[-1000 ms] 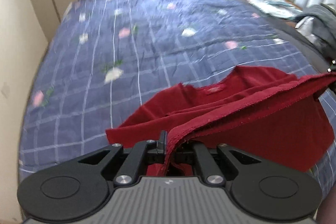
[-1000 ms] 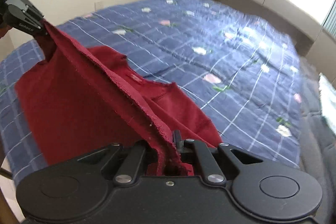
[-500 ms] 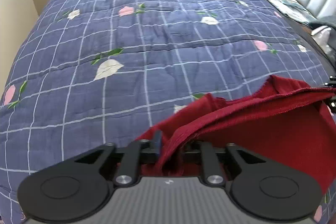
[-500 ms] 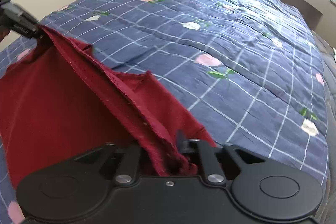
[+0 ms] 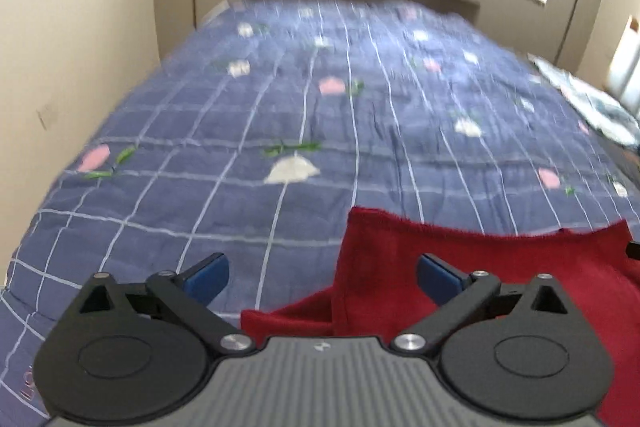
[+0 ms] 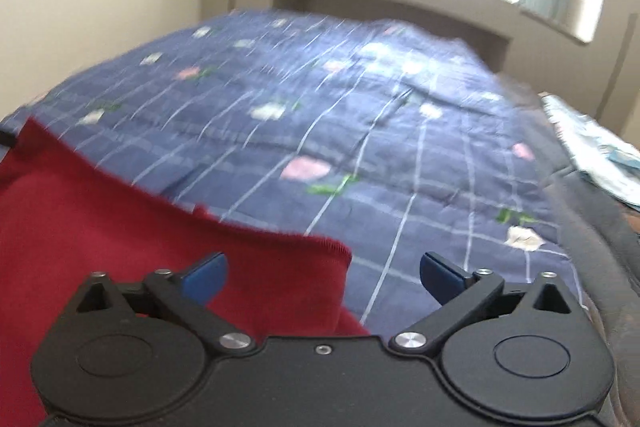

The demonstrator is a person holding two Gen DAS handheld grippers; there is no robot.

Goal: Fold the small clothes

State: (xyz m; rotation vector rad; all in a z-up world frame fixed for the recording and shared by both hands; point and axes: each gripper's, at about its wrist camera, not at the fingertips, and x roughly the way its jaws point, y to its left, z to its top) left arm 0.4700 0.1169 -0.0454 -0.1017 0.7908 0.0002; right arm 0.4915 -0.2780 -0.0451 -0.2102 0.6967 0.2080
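Blue floral quilt (image 5: 360,131) under red garment (image 5: 500,267); left gripper (image 5: 322,275), right gripper (image 6: 322,275) fingers just sprung wide, gripping nothing.

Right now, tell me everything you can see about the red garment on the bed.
The red garment is a dark red knit piece, soft and matte, with a stitched hem along its far edge. It lies folded over on the blue checked floral quilt, near the bed's close end, one layer on top of another that sticks out at the left. Both grippers' jaws have just been opening: the left gripper and right gripper stand open over its corners, their fingers not pressing it.
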